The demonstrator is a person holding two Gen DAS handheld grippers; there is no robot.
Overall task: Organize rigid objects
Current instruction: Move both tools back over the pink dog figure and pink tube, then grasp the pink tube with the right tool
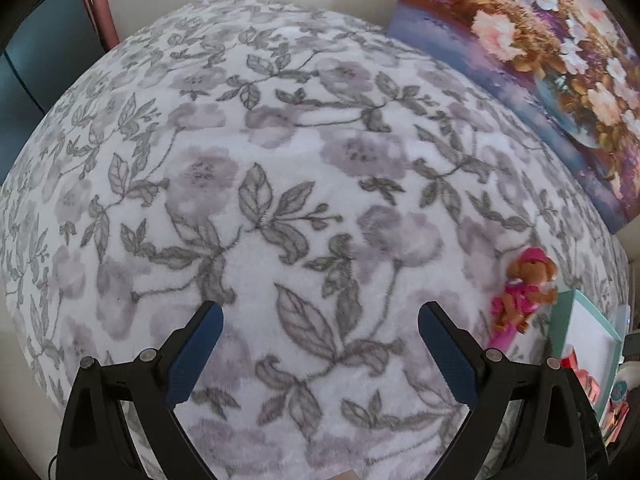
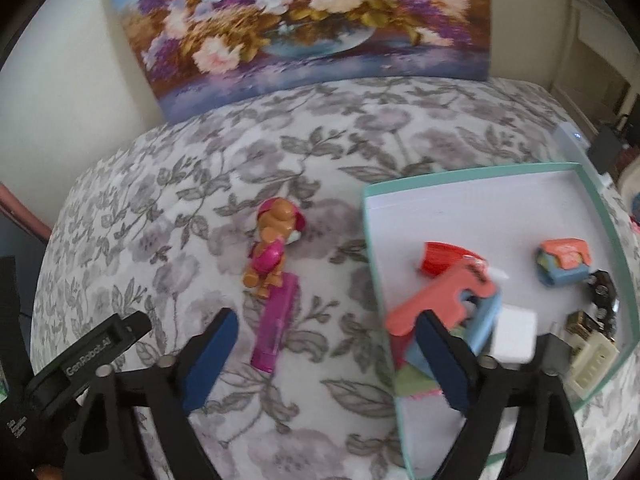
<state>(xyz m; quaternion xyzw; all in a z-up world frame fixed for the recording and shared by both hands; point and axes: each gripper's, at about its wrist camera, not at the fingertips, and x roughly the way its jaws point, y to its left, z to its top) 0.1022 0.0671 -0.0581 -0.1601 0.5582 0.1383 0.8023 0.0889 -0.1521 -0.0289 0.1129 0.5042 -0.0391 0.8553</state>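
A pink candy dispenser topped with a brown dog figure (image 2: pixel 271 264) lies on the flowered blanket (image 2: pixel 224 168), just ahead of my open, empty right gripper (image 2: pixel 326 334). It also shows at the far right of the left wrist view (image 1: pixel 520 296). A teal-rimmed white box (image 2: pixel 600 208) to the right holds several small objects: a coral and blue toy (image 2: pixel 444 304), a red piece (image 2: pixel 440 258), a small orange and blue toy (image 2: pixel 564 262) and a white block (image 2: pixel 514 338). My left gripper (image 1: pixel 320 322) is open and empty over bare blanket.
A flower painting (image 2: pixel 304 28) leans against the wall at the back of the blanket. The left gripper's black body (image 2: pixel 80 364) sits to the left of the right gripper. The box's edge (image 1: pixel 560 320) shows in the left wrist view.
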